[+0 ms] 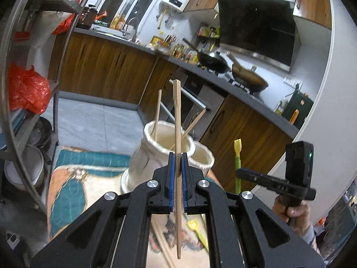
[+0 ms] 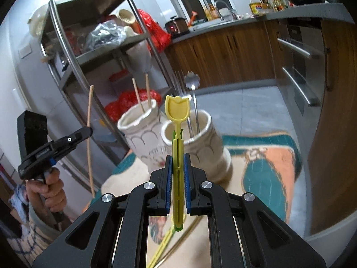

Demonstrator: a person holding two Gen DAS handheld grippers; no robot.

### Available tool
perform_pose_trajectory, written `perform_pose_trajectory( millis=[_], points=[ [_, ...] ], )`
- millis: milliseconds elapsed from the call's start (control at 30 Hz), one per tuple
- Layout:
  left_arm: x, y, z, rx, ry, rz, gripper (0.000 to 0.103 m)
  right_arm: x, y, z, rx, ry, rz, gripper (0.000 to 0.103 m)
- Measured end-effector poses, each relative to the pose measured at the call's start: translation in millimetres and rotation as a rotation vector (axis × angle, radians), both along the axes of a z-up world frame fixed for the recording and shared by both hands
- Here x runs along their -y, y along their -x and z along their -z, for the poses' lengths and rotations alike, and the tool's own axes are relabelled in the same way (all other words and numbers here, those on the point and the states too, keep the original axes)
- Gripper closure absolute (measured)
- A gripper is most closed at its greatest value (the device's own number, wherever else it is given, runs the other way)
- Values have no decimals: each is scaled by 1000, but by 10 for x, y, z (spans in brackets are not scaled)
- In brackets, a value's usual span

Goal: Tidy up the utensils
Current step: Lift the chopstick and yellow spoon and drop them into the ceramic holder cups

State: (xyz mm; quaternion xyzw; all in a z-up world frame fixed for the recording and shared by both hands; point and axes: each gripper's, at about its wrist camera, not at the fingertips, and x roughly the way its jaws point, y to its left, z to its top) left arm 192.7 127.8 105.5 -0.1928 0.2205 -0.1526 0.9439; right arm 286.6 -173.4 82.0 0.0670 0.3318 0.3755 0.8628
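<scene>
In my left gripper (image 1: 177,167) I hold one long, thin wooden chopstick (image 1: 177,134). The blue fingers (image 1: 171,174) are closed on it near its middle, so it stands almost upright, with one end above the fingers and the other hanging below. In my right gripper (image 2: 177,174) the fingers are closed on the slotted stem of a yellow plastic spoon with a tulip-shaped head (image 2: 177,109), also upright, with the head on top.

Both utensils are in the air, just in front of two cream ceramic holders with a relief pattern. The taller holder with the wavy rim (image 1: 154,156) already contains two wooden chopsticks (image 1: 157,111). The rounder holder (image 2: 200,147) contains a metal fork and a metal spoon with a flower-shaped end (image 2: 191,82).

I judge that the chopstick is very light and stiff, but smooth and narrow, so it can turn or slide between the fingers; a hold near the middle keeps it balanced. The plastic spoon is light too and a little flexible, and its flat stem gives a surer hold.

The holders stand touching each other on a table covered with a cloth in teal, orange and cream (image 2: 263,169). More utensils lie on this cloth below my fingers, among them another yellow spoon (image 1: 197,234). Behind stands a steel shelf rack (image 2: 93,51) and the kitchen with wooden cabinets (image 1: 104,67).
</scene>
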Motion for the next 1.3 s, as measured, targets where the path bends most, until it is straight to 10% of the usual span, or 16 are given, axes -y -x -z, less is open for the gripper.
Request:
perform_pose_trajectory(
  millis=[1000,1300],
  points=[
    [297,-432,-444,436,-39,-184,98,-344,-453,-223,207,-128,114,92],
    [481,-636,-204,385,-129,-221,98,-402,-424,-169,280,-130,160,92]
  ],
)
